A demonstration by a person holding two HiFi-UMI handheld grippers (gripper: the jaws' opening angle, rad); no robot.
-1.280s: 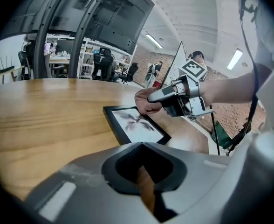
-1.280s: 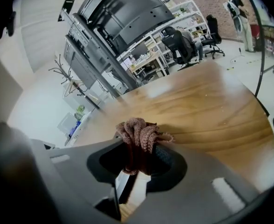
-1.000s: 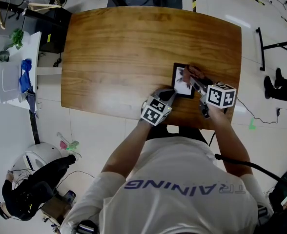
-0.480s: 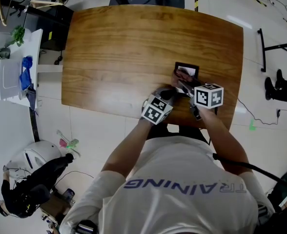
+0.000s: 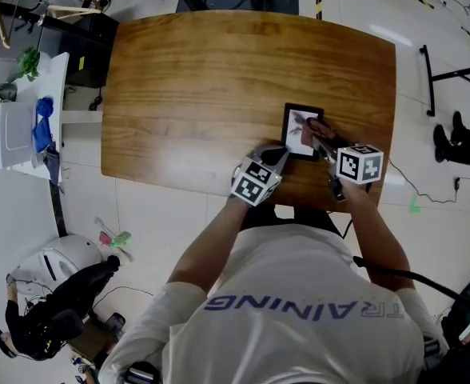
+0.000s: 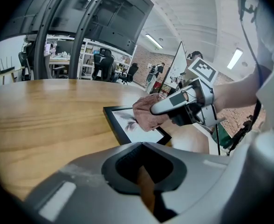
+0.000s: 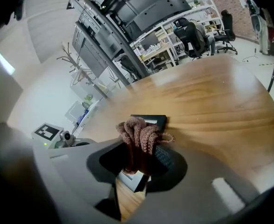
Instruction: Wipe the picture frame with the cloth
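A black picture frame [image 5: 297,123] with a white print lies flat on the wooden table [image 5: 203,78], near its front right. My right gripper [image 5: 320,137] is shut on a bunched brown cloth [image 5: 314,127] and presses it on the frame's right side. In the right gripper view the cloth [image 7: 139,136] fills the jaws, with the frame [image 7: 153,120] beneath. The left gripper view shows the cloth [image 6: 147,116] on the frame [image 6: 123,125]. My left gripper [image 5: 278,154] rests at the frame's lower left corner, its jaws nearly together with nothing between them.
The table's front edge runs just under both grippers, against the person's body. A white shelf unit [image 5: 15,126] stands on the floor to the left, a black stand [image 5: 451,74] to the right. Bags and a helmet [image 5: 59,294] lie at lower left.
My right gripper swept the cloth left and up over the frame half a second ago, then came back to the frame's right side. The left gripper has stayed put.
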